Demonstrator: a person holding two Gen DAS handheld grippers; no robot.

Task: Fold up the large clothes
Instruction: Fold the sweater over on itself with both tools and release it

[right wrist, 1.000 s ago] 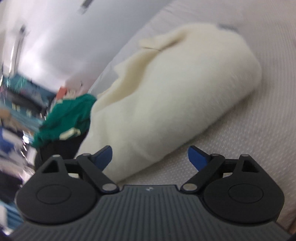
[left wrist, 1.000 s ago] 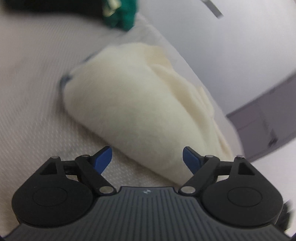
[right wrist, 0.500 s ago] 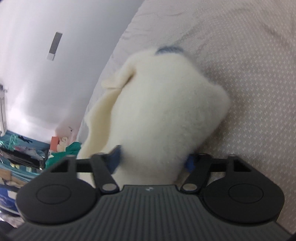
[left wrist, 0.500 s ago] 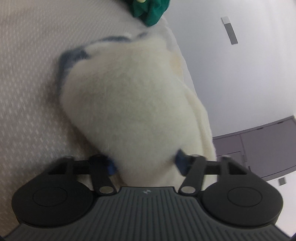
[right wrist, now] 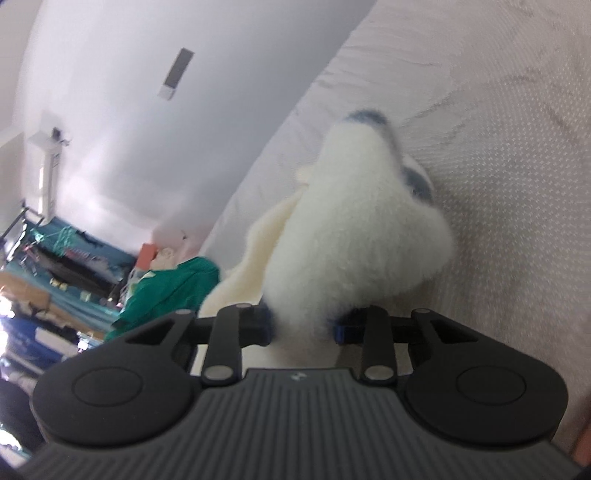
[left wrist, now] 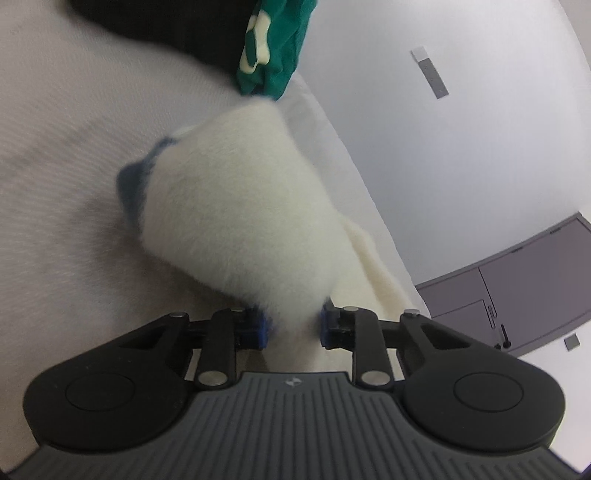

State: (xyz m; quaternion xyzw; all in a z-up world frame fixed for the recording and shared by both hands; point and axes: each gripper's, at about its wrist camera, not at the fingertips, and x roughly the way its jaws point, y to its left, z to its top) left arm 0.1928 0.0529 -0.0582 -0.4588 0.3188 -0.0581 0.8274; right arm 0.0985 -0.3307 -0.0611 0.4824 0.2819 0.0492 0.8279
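A cream fleece garment (left wrist: 236, 218) with a blue trim (left wrist: 129, 184) lies folded into a thick bundle on the pale bed cover (left wrist: 55, 155). My left gripper (left wrist: 293, 326) has its jaws closing, and the blue pads press into the near end of the fleece. In the right wrist view the same fleece garment (right wrist: 354, 229) rises from the bed cover (right wrist: 517, 166). My right gripper (right wrist: 301, 325) is closing too, with the fleece squeezed between its pads. Both ends look slightly lifted.
A green garment (left wrist: 273, 48) and a dark one (left wrist: 155, 26) lie at the far end of the bed. The green garment (right wrist: 166, 291) shows again left of my right gripper, before cluttered shelves (right wrist: 48, 266). A white wall (left wrist: 461, 147) and a grey cabinet (left wrist: 517, 291) border the bed.
Both grippers went from wide open and short of the fleece to closed in on its ends. The bundle has bunched up and begun to rise off the cover.
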